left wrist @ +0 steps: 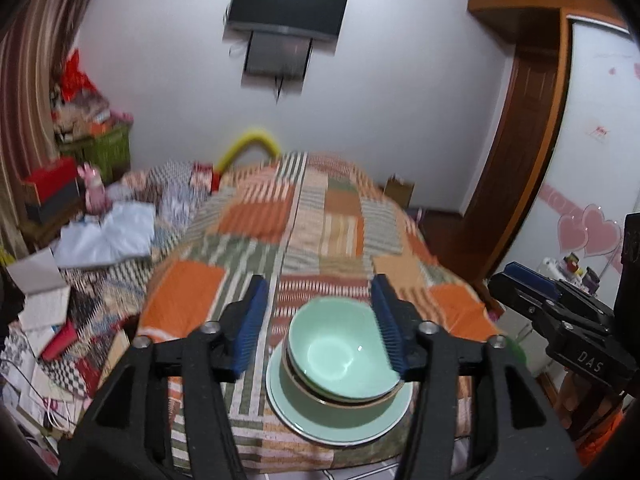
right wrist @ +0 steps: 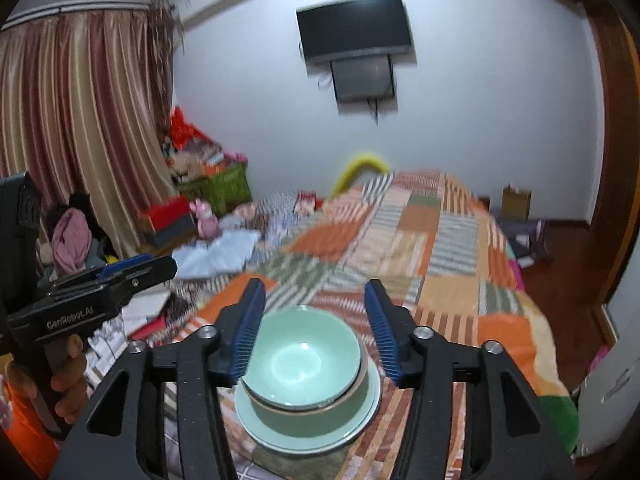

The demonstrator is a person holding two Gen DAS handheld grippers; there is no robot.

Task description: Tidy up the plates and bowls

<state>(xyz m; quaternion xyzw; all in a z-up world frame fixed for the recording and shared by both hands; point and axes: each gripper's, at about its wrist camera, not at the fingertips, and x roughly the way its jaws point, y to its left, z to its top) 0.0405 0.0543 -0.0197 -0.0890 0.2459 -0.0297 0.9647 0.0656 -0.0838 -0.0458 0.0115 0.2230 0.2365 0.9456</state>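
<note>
A pale green bowl [left wrist: 340, 356] is nested in a second bowl whose brown-edged rim [left wrist: 308, 390] shows under it. Both rest on a green plate [left wrist: 340, 420] near the front edge of the quilted bed. My left gripper [left wrist: 320, 300] hovers over the stack, jaws open, nothing between its blue pads [left wrist: 250, 332]. In the right wrist view the same bowl [right wrist: 304, 360] and plate [right wrist: 312, 434] lie below my right gripper [right wrist: 314, 296], which is also open and holds nothing. Each gripper shows at the edge of the other's view: the right gripper [left wrist: 552, 300], the left gripper [right wrist: 100, 280] with a hand [right wrist: 68, 380] on its handle.
The patchwork quilt [left wrist: 256, 212] covers the bed. Left of it lie papers, cloths [left wrist: 108, 236], a pink toy [left wrist: 94, 188], a red box [left wrist: 52, 184] and a green crate [left wrist: 108, 152]. A TV [left wrist: 286, 8] hangs on the far wall. A wooden door frame [left wrist: 516, 152] stands right.
</note>
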